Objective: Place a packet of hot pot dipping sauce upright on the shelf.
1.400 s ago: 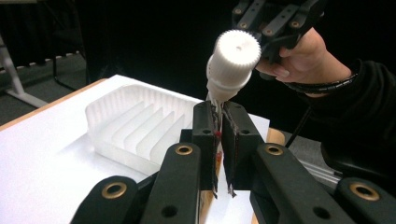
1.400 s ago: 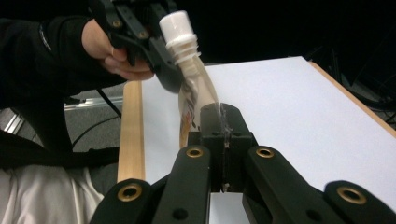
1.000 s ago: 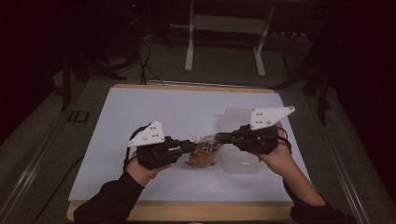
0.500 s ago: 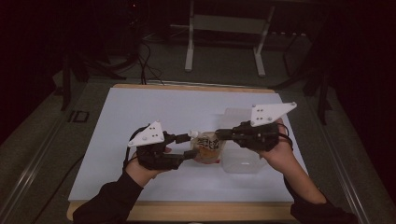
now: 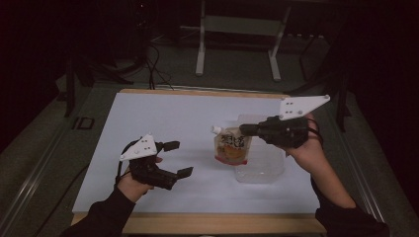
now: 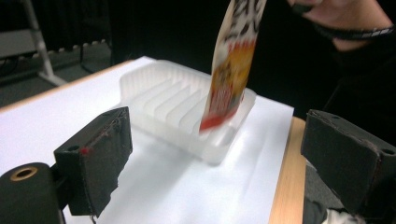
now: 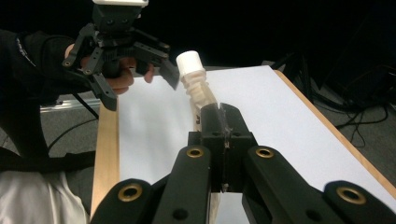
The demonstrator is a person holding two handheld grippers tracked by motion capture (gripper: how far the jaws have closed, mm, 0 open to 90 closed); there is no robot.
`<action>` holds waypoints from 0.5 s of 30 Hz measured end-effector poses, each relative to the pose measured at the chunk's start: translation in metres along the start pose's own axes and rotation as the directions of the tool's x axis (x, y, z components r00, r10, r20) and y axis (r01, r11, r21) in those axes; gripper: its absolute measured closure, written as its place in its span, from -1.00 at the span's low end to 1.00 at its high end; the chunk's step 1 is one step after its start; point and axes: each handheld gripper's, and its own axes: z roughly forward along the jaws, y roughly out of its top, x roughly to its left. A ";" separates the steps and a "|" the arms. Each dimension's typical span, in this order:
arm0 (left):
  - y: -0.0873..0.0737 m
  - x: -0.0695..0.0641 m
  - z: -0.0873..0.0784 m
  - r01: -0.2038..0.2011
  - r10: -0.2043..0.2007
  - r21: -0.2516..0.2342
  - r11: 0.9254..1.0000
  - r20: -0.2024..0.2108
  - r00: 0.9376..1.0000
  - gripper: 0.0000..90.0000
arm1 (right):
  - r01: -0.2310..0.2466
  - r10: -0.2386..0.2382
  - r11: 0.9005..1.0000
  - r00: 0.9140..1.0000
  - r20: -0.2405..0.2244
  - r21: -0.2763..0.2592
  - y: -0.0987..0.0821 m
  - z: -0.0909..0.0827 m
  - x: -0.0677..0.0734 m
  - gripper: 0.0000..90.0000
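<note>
The right gripper (image 5: 245, 130) has its fingers clenched on the top edge of a soft drink pouch with orange and red print and a white screw cap (image 5: 232, 146), just below the cap; in the right gripper view the two black fingers (image 7: 211, 122) press flat together on the pouch (image 7: 200, 91) and the cap stands up just beyond them. The pouch hangs down from these fingers, above the near end of a clear ribbed plastic tray (image 5: 264, 165) that lies on the white surface (image 5: 163, 116). The left gripper (image 5: 178, 159) is well apart from the pouch, and its fingers have just been opening; they are released now and nothing is between them. In the left gripper view the pouch (image 6: 229, 70) appears beyond these spread fingers (image 6: 98, 158), in front of the tray (image 6: 159, 93).
</note>
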 end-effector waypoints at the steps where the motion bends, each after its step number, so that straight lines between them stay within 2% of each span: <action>1: -0.004 0.002 -0.003 0.008 -0.008 0.005 1.000 -0.008 1.000 -0.79 | -0.003 0.003 1.000 1.000 0.001 -0.002 0.000 -0.002 -0.002 1.00; 3: -0.009 0.005 -0.007 0.015 -0.015 0.002 1.000 -0.015 1.000 -0.80 | -0.006 0.006 1.000 1.000 0.011 0.000 -0.001 -0.008 -0.007 1.00; 5: -0.022 0.012 -0.015 0.046 -0.046 0.006 0.999 -0.024 0.999 -0.82 | -0.005 0.004 1.000 1.000 0.015 0.008 -0.001 -0.012 -0.011 1.00; 11: -0.051 0.021 -0.027 0.099 -0.096 0.032 0.995 -0.074 0.993 -0.96 | -0.009 0.009 0.999 1.000 -0.004 0.031 -0.005 -0.023 -0.027 1.00; 15: -0.067 0.024 -0.030 0.109 -0.102 0.067 0.992 -0.093 0.990 -0.96 | -0.007 0.008 0.999 1.000 -0.021 0.037 -0.012 -0.030 -0.037 1.00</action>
